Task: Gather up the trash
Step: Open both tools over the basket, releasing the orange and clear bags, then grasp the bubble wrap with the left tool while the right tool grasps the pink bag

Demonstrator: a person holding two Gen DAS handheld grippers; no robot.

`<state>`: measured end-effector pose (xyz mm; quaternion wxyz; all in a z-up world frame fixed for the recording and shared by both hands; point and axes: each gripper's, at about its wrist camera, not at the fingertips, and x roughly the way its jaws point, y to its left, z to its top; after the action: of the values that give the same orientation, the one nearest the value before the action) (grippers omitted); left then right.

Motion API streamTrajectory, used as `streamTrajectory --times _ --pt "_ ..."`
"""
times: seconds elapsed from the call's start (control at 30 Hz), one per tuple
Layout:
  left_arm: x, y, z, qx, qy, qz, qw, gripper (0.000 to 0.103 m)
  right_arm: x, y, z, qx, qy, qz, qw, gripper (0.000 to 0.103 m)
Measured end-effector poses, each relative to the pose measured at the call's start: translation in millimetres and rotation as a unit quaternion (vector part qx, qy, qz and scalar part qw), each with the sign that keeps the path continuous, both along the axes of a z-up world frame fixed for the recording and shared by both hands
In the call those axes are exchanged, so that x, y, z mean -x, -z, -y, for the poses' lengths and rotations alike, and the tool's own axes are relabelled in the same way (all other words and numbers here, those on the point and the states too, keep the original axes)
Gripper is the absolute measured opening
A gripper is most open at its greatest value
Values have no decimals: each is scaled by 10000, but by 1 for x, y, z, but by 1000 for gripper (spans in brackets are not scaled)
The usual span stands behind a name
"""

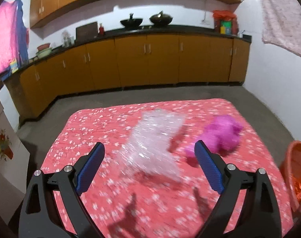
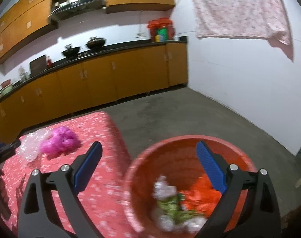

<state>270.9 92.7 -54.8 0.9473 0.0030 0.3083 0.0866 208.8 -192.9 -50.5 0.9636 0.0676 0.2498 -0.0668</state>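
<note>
A crumpled clear plastic sheet (image 1: pixel 154 138) lies on the table's pink flowered cloth (image 1: pixel 114 198), with a magenta plastic bag (image 1: pixel 219 134) to its right. My left gripper (image 1: pixel 149 148) is open above the cloth, just short of the clear plastic, nothing between its fingers. My right gripper (image 2: pixel 149 148) is open over the orange trash bin (image 2: pixel 146 158), which stands on the floor beside the table. Inside the bin lie orange, green and whitish wrappers (image 2: pixel 182 204). In the right wrist view the magenta bag (image 2: pixel 59 140) and clear plastic (image 2: pixel 29 144) lie on the table at the left.
Yellow-brown kitchen cabinets (image 1: pixel 150 59) with a dark counter run along the back wall. Grey floor (image 2: pixel 190 115) separates them from the table. The bin's rim (image 1: pixel 295 170) shows at the table's right edge. A pink patterned cloth (image 2: pixel 239 10) hangs on the right wall.
</note>
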Motion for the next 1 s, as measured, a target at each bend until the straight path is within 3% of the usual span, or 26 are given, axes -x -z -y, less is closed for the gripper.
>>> streamTrajectory --times 0.13,0.33,0.43,0.5,0.6,0.73,1.0 --pt "-32 14 -8 -50 6 -265 9996 91 -20 8 -33 69 -266 -99 9996 94" --pt "-62 41 -19 -23 5 -671 9977 81 -52 23 -77 75 -630 -277 9976 94" --pt "-72 52 -27 190 108 -869 9960 62 -65 30 -99 112 -844 -343 9958 94" --pt "-75 56 -30 434 255 -940 9943 39 -72 33 -110 125 -951 -364 9947 94" --pt "-67 53 -33 390 342 -796 9955 27 -85 35 -126 128 -1117 -387 9929 94" --pt "-52 45 -48 92 220 -575 9981 23 -106 39 -152 216 -1338 -431 9898 94" --pt "-33 41 -100 -119 -307 -458 9984 23 -156 47 -192 127 -1442 -643 9874 94"
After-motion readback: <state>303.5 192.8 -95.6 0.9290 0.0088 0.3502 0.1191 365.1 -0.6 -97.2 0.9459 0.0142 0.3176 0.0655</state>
